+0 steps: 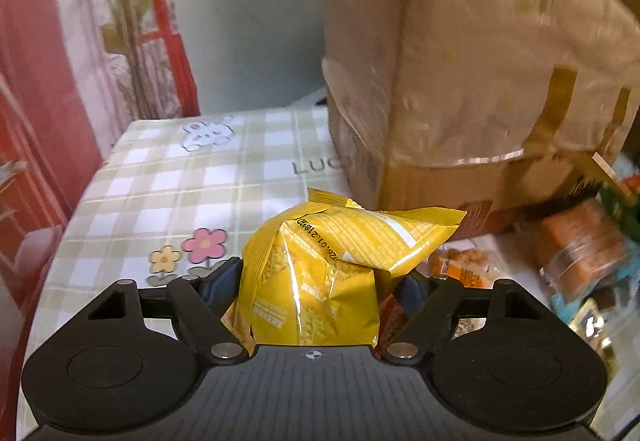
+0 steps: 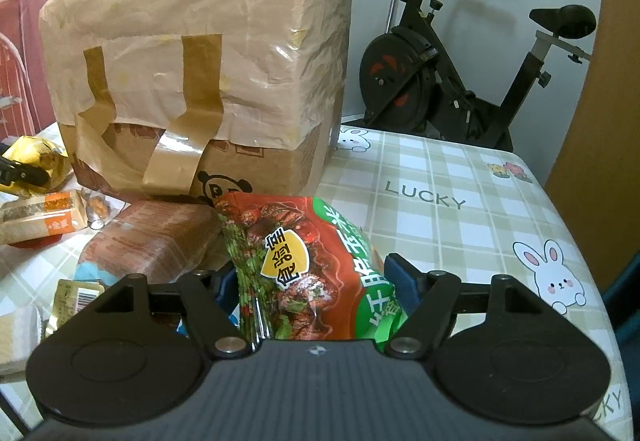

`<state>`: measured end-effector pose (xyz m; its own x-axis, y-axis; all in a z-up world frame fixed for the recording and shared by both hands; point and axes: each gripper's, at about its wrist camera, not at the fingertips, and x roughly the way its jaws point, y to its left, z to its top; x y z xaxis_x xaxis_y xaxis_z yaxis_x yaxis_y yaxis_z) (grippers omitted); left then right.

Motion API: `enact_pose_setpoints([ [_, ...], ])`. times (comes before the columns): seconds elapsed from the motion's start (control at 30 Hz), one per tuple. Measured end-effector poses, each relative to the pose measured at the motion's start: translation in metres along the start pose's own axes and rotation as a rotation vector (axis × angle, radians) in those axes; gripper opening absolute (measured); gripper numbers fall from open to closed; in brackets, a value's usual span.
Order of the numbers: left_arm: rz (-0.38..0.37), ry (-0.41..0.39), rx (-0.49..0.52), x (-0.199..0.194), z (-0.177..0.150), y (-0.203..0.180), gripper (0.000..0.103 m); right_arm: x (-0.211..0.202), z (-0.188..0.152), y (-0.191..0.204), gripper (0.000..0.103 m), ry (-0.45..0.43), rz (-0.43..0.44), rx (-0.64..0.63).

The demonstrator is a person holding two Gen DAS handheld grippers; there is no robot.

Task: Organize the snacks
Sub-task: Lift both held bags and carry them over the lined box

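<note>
A crumpled yellow snack bag (image 1: 320,281) sits between the blue pads of my left gripper (image 1: 320,277), which press on its sides and are shut on it. In the right wrist view the same yellow bag (image 2: 36,157) shows at the far left, raised off the table beside a black finger (image 2: 22,172). My right gripper (image 2: 310,277) is shut on a red and green snack bag (image 2: 304,261) that stands upright between its pads. Both bags are held just in front of a tall taped cardboard box (image 1: 460,81) (image 2: 200,61).
Loose snacks lie at the foot of the box: a brown wrapped loaf (image 2: 160,237) (image 1: 580,245), an orange packet (image 2: 44,217) (image 1: 460,265) and a small yellow pack (image 2: 72,297). The checked tablecloth (image 2: 440,201) (image 1: 160,181) covers the table. An exercise bike (image 2: 440,73) stands behind.
</note>
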<state>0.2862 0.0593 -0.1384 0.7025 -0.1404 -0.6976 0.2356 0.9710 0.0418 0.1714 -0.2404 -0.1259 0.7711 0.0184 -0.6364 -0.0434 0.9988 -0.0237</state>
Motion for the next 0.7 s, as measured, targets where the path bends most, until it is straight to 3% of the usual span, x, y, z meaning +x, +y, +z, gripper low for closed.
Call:
enact_pose_setpoints([
  [0.23, -0.024, -0.105, -0.143, -0.050, -0.008, 0.005, 0.080, -0.017, 0.000, -0.004, 0.073, -0.032, 0.036, 0.067],
  [0.47, -0.092, -0.160, -0.280, -0.078, -0.021, -0.008, 0.080, -0.038, 0.002, 0.005, 0.072, -0.060, 0.079, 0.055],
  [0.7, -0.155, -0.213, -0.265, -0.092, -0.014, -0.020, 0.081, -0.063, 0.005, 0.001, 0.071, -0.103, 0.073, 0.055],
])
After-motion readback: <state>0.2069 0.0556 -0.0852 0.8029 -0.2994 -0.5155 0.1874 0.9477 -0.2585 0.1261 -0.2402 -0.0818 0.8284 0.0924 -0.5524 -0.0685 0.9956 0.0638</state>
